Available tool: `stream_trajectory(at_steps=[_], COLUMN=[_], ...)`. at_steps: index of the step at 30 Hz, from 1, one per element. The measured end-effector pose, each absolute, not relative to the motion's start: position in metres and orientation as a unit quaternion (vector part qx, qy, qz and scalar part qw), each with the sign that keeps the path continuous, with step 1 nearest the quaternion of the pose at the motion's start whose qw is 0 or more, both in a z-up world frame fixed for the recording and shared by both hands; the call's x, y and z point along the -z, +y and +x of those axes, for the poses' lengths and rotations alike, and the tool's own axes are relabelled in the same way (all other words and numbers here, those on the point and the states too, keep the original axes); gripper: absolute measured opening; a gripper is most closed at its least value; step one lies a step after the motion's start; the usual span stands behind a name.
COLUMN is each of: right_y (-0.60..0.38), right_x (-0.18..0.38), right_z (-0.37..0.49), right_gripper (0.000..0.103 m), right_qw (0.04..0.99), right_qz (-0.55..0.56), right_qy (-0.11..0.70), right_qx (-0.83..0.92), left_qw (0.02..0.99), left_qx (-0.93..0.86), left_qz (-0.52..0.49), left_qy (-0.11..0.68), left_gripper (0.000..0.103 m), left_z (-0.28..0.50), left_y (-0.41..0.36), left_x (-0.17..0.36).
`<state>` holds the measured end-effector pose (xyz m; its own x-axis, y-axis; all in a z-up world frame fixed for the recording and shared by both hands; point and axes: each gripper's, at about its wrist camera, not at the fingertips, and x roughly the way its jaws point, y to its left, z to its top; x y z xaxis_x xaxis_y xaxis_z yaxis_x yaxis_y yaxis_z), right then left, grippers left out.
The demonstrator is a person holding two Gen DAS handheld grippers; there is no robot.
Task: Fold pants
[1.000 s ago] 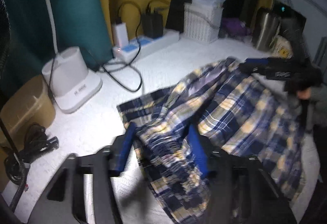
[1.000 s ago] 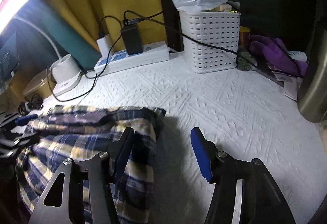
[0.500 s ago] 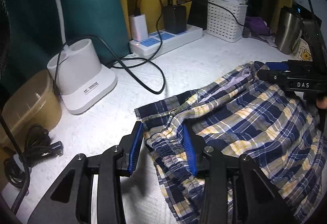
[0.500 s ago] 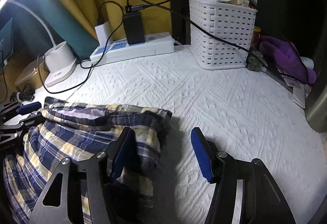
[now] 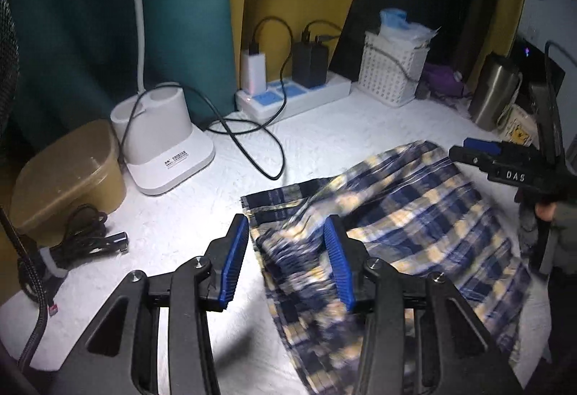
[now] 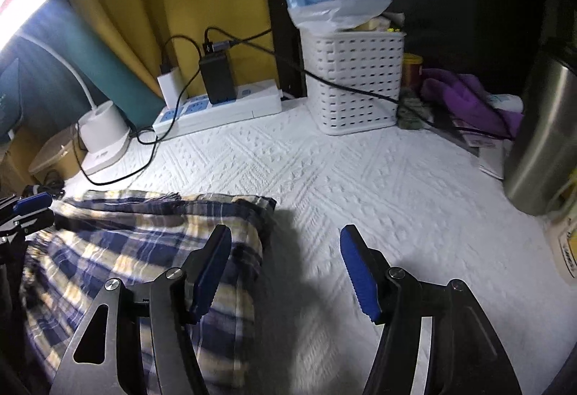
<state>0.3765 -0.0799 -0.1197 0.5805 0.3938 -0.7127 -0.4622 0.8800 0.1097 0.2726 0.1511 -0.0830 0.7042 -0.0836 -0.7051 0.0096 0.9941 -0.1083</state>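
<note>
Your left tool [image 5: 286,261] is opening astride the near edge of the plaid pants [image 5: 414,225] lying rumpled on the white desk [image 6: 360,178], your right tool [image 6: 285,268] gapes empty at their far corner; pinch both corners evenly before folding.

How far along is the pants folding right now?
Early. Done: the plaid pants lie spread on the white cloth, rumpled at the waistband, no neat fold visible. In hand: nothing; the left gripper is opening over a waistband corner, and the right gripper stands open at the other edge. Left: the folding itself.
</note>
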Motion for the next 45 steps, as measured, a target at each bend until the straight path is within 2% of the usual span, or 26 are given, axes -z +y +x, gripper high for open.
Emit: stream_trajectory(at_steps=[6,12,17,31,38,45], right_y=[-0.082,-0.081,-0.096,-0.111,-0.1,-0.121], right_x=[0.126,0.149,0.152,0.137,0.152,0.149], right_z=[0.348,0.335,0.334,0.305,0.298,0.292], right_gripper=[0.065,0.065,0.065,0.065,0.065,0.066], right_qw=[0.876,0.868,0.874,0.874,0.865,0.871], right_qz=[-0.062,-0.087,-0.093,-0.07,-0.095,-0.095], right_qy=[0.401,0.421,0.424,0.416,0.433,0.431], right_qx=[-0.262,-0.249,-0.218,-0.242,-0.236,-0.215], left_qw=[0.923,0.898,0.9,0.921,0.896,0.899], left_qx=[0.03,0.031,0.015,0.014,0.007,-0.003], left_qz=[-0.065,-0.021,-0.04,-0.061,-0.04,-0.04], left_qy=[0.379,0.439,0.434,0.384,0.442,0.436], left_gripper=[0.044,0.044,0.06,0.06,0.06,0.063], left_z=[0.256,0.258,0.259,0.227,0.23,0.228], left_y=[0.147,0.128,0.14,0.131,0.119,0.126], left_x=[0.078,0.113,0.123,0.081,0.116,0.116])
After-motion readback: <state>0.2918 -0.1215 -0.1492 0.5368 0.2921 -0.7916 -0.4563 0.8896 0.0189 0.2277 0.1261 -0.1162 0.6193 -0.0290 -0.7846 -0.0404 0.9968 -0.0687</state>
